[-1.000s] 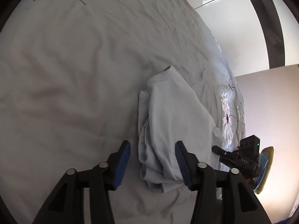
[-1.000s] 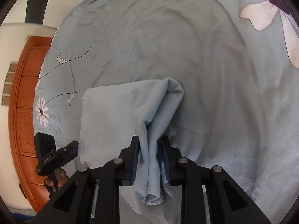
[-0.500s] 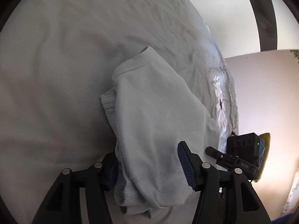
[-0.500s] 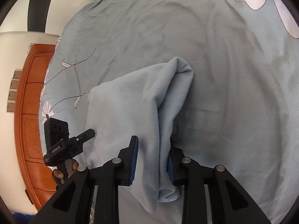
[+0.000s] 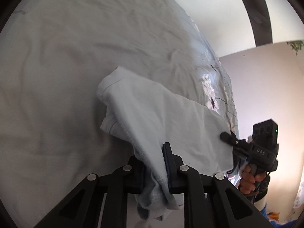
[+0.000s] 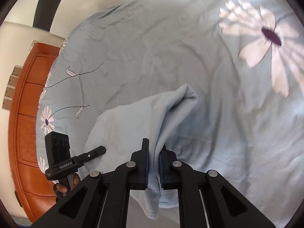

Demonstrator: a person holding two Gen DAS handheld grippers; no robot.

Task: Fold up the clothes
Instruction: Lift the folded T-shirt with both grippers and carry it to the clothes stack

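Garment: a pale blue garment (image 5: 163, 117), already folded into a thick bundle, is slung between the two grippers, its far folded end drooping toward the bed (image 5: 57, 57).
Left gripper (image 5: 154, 169): jaws closed down to the thickness of the cloth, pinching a hemmed edge; a loose tail of fabric hangs below them.
Right gripper (image 6: 153, 168): jaws likewise clamped tight on a bunched edge of the same garment (image 6: 133, 125), stitched hem dangling beneath.
Long axis: the gripped edge runs side to side from one gripper to the other, and the body of the bundle extends forward, away from both sets of jaws.
Which hand is nearer: neither, as far as I can tell; each view shows the other gripper level at the opposite end of that edge.
Where it lies: above the bed's flower-print cover (image 6: 262, 43), the far tip low; contact with the cover I cannot tell.
Next move, my read: lowering both hands together should lay the bundle flat, far end landing first.
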